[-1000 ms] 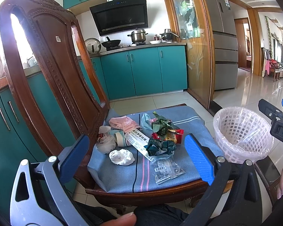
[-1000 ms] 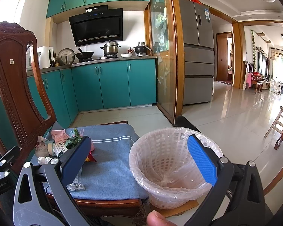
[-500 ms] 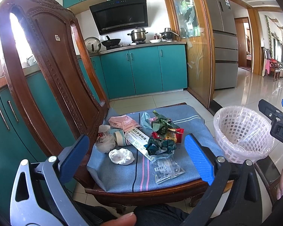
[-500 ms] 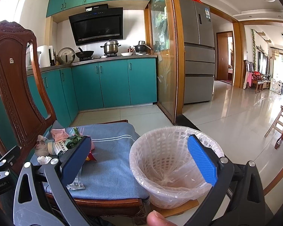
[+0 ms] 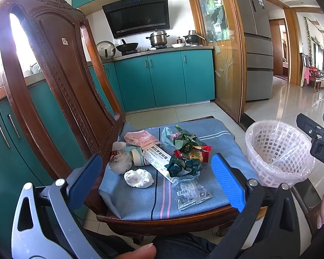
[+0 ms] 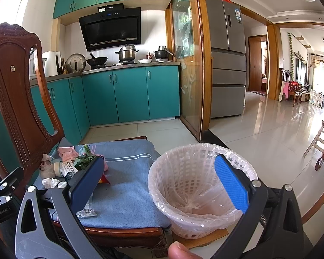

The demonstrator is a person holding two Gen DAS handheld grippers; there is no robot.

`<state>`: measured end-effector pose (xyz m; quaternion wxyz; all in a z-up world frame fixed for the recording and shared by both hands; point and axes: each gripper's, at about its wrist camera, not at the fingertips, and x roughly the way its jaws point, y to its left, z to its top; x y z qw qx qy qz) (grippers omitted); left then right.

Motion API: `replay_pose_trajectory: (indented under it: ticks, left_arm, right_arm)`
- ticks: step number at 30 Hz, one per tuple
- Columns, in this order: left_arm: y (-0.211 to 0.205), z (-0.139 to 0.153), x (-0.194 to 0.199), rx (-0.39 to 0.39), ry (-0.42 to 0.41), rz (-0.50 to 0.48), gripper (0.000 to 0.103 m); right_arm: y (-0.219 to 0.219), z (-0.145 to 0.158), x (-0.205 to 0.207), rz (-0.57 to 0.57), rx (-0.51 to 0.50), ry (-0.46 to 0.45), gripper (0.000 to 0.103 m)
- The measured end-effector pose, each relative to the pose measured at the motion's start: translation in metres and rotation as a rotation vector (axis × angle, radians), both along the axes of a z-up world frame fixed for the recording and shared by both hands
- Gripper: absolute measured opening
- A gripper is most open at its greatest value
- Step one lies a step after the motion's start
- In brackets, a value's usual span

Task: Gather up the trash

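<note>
A heap of trash lies on the blue seat cushion (image 5: 140,202) of a wooden chair: a white crumpled tissue (image 5: 138,178), a long white box (image 5: 158,160), a dark green wrapper (image 5: 183,167), green leaves (image 5: 184,142), a pink wrapper (image 5: 141,139) and a clear packet (image 5: 191,193). A white lattice bin (image 6: 196,190) lined with a clear bag stands right of the seat. My left gripper (image 5: 156,181) is open and empty, short of the trash. My right gripper (image 6: 159,185) is open and empty in front of the bin.
The chair's tall carved back (image 5: 54,82) rises at the left. Teal kitchen cabinets (image 5: 164,79) stand behind. A glass sliding door (image 6: 188,69) and a grey fridge (image 6: 226,60) are beyond, with shiny tiled floor (image 6: 270,133) to the right.
</note>
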<state>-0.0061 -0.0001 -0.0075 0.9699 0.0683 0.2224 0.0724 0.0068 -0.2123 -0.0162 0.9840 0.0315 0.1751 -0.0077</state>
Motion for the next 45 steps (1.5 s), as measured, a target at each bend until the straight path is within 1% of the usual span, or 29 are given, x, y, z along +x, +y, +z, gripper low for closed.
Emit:
replay_pose_trajectory:
  ticks: [6,11,22,24,27,30,33,37,42,45]
  left_arm:
    - [0.001,-0.003,0.005,-0.001,0.009,0.004,0.100]
    - [0.002,-0.005,0.011,-0.003,0.023,0.012,0.100]
    - [0.011,-0.021,0.033,-0.008,0.098,0.048,0.100]
    - [0.013,-0.026,0.039,-0.009,0.119,0.055,0.100]
    - [0.017,-0.036,0.050,-0.009,0.174,0.070,0.100]
    - [0.021,-0.043,0.059,-0.024,0.214,0.072,0.100]
    - [0.024,-0.048,0.067,-0.037,0.251,0.073,0.100]
    - [0.027,-0.050,0.074,-0.041,0.265,0.072,0.100]
    - [0.029,-0.050,0.081,-0.046,0.272,0.068,0.100]
    - [0.031,-0.051,0.083,-0.049,0.276,0.071,0.100]
  right_arm:
    - [-0.002,0.001,0.001,0.001,0.001,0.001,0.100]
    - [0.006,-0.004,-0.003,0.004,0.001,0.009,0.100]
    - [0.019,-0.021,0.001,0.013,0.001,0.055,0.100]
    - [0.021,-0.025,0.005,0.014,0.001,0.067,0.100]
    - [0.021,-0.027,0.013,0.019,0.008,0.088,0.100]
    - [0.024,-0.030,0.020,0.044,0.009,0.112,0.100]
    - [0.027,-0.027,0.028,0.077,0.009,0.118,0.100]
    - [0.028,-0.020,0.044,0.094,0.015,0.117,0.100]
    - [0.034,-0.015,0.058,0.109,-0.001,0.119,0.100]
    - [0.034,-0.012,0.067,0.097,-0.002,0.132,0.100]
